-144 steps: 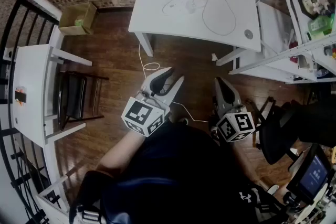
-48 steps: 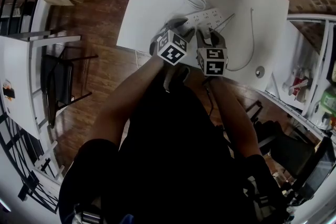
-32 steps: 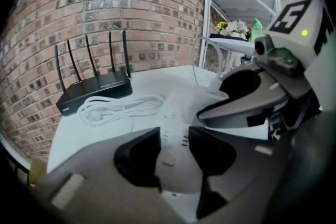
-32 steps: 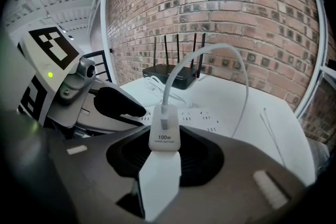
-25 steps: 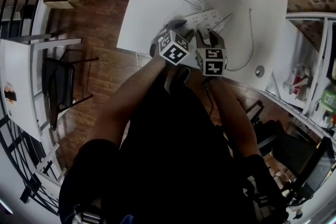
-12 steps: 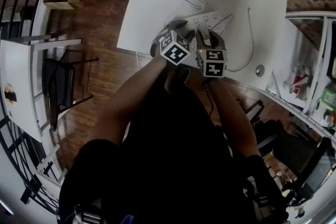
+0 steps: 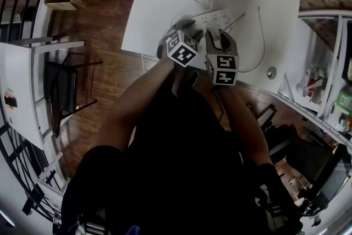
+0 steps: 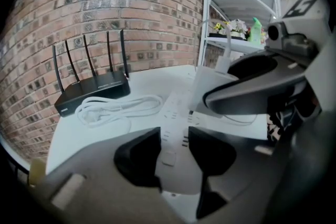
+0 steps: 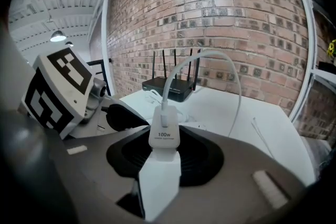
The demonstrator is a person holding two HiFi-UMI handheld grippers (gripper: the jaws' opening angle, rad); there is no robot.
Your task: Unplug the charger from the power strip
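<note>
One charger, one power strip (white).

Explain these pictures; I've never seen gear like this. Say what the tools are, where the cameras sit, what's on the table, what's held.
A person holds a two-jawed tool, a hand-held gripper, in each hand; the marker cubes belong to them. The overhead picture comes from a head camera; the others ride on the grippers. On the white table lie a black router, a coiled white cable and a power strip. The left hand-held gripper clamps the strip; the right hand-held gripper grips the white charger. Whether it is unplugged yet, I cannot tell.
</note>
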